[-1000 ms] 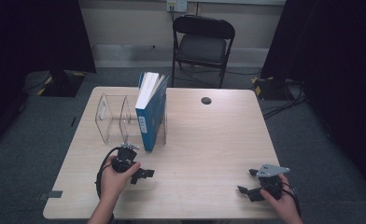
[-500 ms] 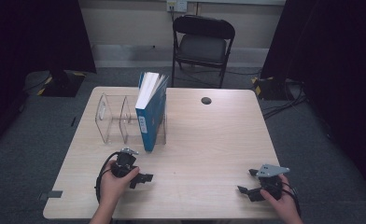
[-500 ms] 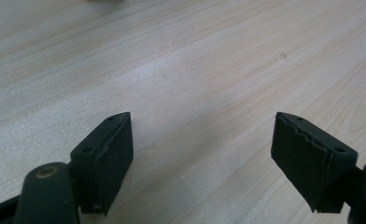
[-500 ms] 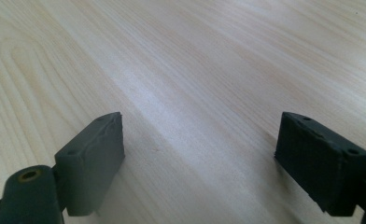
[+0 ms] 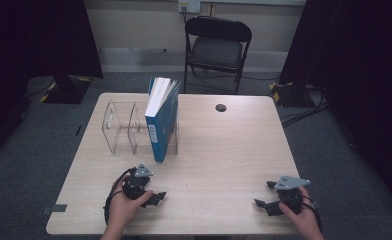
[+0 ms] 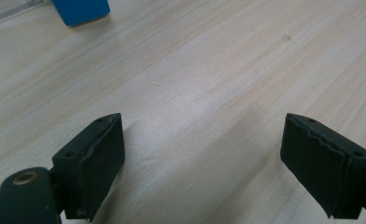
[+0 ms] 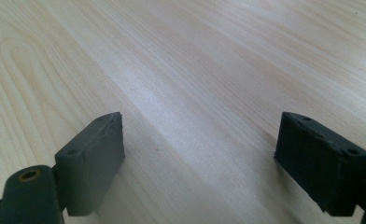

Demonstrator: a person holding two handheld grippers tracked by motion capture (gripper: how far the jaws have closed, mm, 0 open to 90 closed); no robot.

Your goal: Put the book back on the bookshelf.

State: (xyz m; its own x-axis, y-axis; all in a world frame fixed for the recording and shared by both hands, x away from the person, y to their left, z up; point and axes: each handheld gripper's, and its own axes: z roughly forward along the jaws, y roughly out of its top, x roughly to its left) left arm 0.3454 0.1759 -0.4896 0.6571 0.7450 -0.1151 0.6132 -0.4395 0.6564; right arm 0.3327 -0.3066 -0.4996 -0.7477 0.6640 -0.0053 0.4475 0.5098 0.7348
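Dark curtains close off both sides of the room, and a folding chair (image 5: pixel 218 47) stands past the far edge of a light wooden table (image 5: pixel 224 150). On the table's far left sits a clear divided rack (image 5: pixel 121 127). A blue book (image 5: pixel 161 120) stands upright in the rack's right compartment, spine toward the near side, pages fanned slightly at the top. A small dark disc (image 5: pixel 221 107) lies on the far part of the table, right of the book.

Left gripper (image 5: pixel 151 196): held in the left hand (image 5: pixel 124 207) at the near left of the table, just nearer than the book and apart from it. Its jaws have just been opening; they now stand wide, with bare wood between them. In the left gripper view (image 6: pixel 202 154) a corner of the book appears at the far left.

Right gripper (image 5: pixel 266 195): held in the right hand (image 5: pixel 301 217) at the near right of the table, well apart from the book. In the right gripper view (image 7: pixel 200 154) its jaws stand wide over bare wood and hold nothing.
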